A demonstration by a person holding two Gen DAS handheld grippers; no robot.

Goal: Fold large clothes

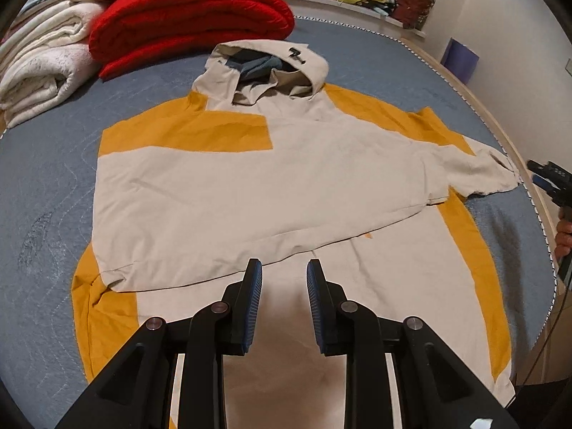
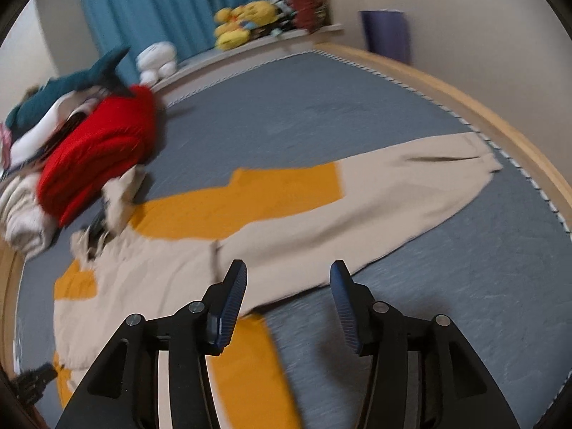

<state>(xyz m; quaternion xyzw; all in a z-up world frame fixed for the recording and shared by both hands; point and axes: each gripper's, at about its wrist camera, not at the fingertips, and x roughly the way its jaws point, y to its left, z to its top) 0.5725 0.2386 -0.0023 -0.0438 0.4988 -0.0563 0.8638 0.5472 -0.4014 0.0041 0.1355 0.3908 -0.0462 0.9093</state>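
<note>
Nearest the lens, the left gripper [image 1: 284,271] is seen narrowly parted and empty over the beige-and-yellow hoodie [image 1: 250,186], spread on the grey bed [image 1: 46,196] with one side folded across, while rightward the sleeve [image 2: 411,186] remains unfolded near the bed's edge, the right gripper [image 2: 287,273] empty, half-open.

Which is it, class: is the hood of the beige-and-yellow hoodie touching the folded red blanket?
Apart. The left wrist view shows a strip of grey bedcover between the hood and the red blanket.
</note>
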